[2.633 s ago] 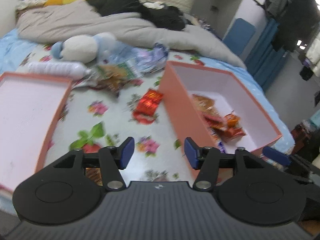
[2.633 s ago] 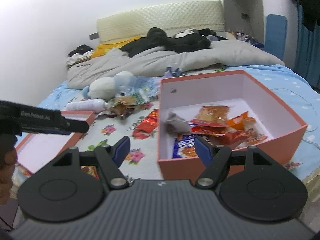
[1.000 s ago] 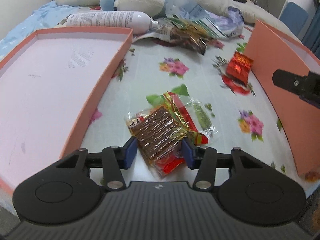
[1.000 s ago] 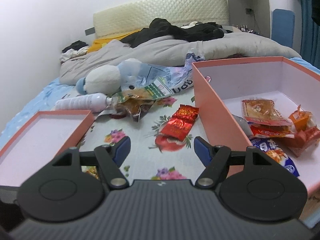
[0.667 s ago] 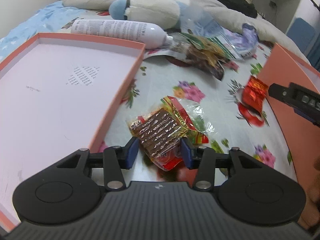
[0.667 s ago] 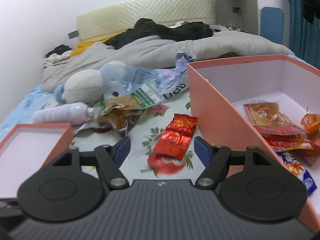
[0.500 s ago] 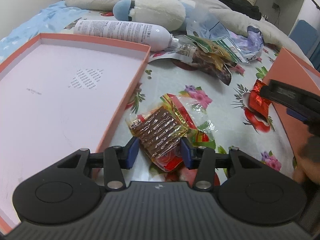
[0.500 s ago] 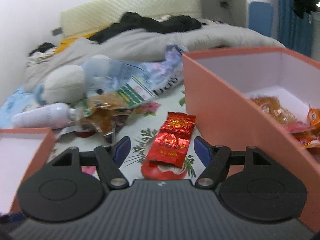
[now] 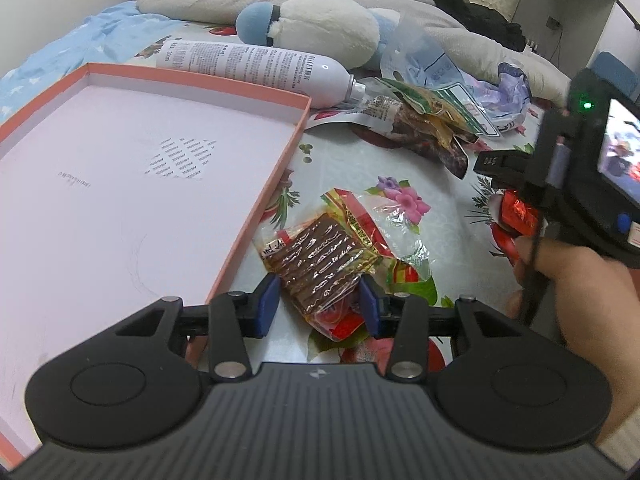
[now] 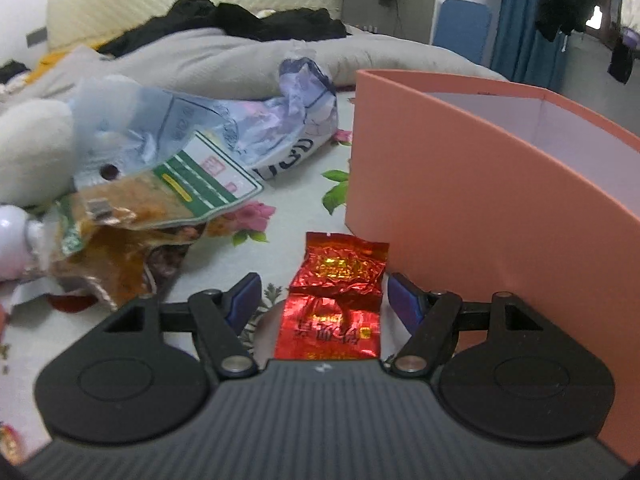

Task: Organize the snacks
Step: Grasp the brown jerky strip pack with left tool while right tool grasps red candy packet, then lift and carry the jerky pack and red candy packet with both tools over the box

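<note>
Lying on the floral bedsheet (image 9: 436, 216), low in the middle of the left wrist view, a clear snack packet (image 9: 324, 256) of brown strips sits with its near end between the blue pads of the left gripper (image 9: 319, 303). Those jaws have just been closing around it; the pads stand right at the packet's edges, but I cannot tell whether they press it yet. At its left the pink box lid (image 9: 256, 200) lies open side up, almost touching the packet. A white spray bottle (image 9: 256, 66) and a plush toy (image 9: 320, 26) lie beyond the lid, in the upper middle.

In the right wrist view, a red foil packet (image 10: 334, 302) lies flat at lower centre between the pads of the right gripper (image 10: 324, 300), whose jaws stand wide, clear of the foil on both sides. Just right of it rises the wall of the pink box (image 10: 460, 220). A heap of torn wrappers (image 10: 160, 196) lies at the left.
</note>
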Demonstrator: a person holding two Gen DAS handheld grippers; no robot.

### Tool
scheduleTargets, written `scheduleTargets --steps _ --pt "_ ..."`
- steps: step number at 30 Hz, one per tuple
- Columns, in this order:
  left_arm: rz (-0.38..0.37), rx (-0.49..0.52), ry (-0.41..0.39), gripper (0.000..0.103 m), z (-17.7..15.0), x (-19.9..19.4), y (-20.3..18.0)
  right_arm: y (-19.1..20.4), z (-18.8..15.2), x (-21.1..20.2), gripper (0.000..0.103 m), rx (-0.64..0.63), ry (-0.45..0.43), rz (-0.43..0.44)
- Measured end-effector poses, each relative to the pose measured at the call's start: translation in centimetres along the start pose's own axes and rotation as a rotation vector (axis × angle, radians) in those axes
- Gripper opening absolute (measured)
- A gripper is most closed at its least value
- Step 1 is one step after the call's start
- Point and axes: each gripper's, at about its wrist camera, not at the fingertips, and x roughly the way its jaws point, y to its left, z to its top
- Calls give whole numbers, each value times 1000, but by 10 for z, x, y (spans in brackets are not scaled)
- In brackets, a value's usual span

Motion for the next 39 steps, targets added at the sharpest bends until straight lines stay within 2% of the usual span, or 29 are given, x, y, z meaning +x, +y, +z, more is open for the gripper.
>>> scheduleTargets --steps 3,5,7,9,14,24,27,39 --pt "-1 1 -2 48 -1 0 1 4 1 6 70 -1 7 -26" --pt "-2 1 -2 48 -1 -1 1 4 2 8 64 -6 2 -40" --pt "-4 1 -2 47 -2 -1 1 2 4 10 56 0 6 -36" --pt "-6 1 -2 47 -2 -2 1 0 4 9 56 -8 12 -11" --pt "-9 2 -5 47 -4 -4 1 -14 6 -7 56 -21 81 135" --pt "-32 -15 2 47 -14 -16 -2 -45 -15 -75 56 -121 123 419" --pt "-41 -16 8 47 -21 -23 -6 -61 -24 -91 56 -142 146 464" --pt "-101 -16 33 44 -45 -66 -28 -119 -44 -151 56 -188 165 540"
